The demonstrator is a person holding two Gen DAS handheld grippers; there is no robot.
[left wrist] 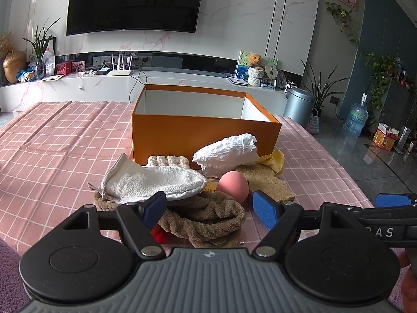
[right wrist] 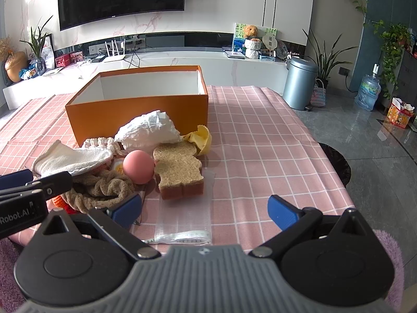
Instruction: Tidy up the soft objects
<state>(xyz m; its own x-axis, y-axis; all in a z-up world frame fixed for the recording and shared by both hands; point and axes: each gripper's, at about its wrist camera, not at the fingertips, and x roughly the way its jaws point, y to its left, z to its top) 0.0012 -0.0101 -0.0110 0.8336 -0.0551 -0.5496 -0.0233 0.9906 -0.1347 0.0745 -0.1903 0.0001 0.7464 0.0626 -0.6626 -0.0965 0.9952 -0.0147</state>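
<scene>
Hovering low over the near side of the pink checked tablecloth, both grippers had their fingers spread and nothing between them. The left gripper sat just short of the brown twisted terry towel; the right gripper hung over a clear plastic zip bag lying flat by the near edge.

The soft things were heaped in front of the orange cardboard box, which was open at the top, white inside and apparently holding nothing yet. The heap: a white terry bath mitt, a pink-and-white crocheted piece, a crumpled white paper wad, a smooth pink ball, a tan loofah sponge with an orange base, a yellow scalloped cloth.

Risks, as I judged them: the mitt overlapped the towel, so a pinch on the towel could have dragged the mitt along. The ball touched the towel and sponge; disturbing either would likely have sent it rolling toward the table's right edge. The grippers were close side by side, the left one showing at the left of the right wrist view, so a crossing move could have knocked them together. The box's near wall stood tall right behind the heap, so a low carry could have clipped it.

Open cloth lay to the right of the sponge and left of the box; the far side was taken up by the box.
</scene>
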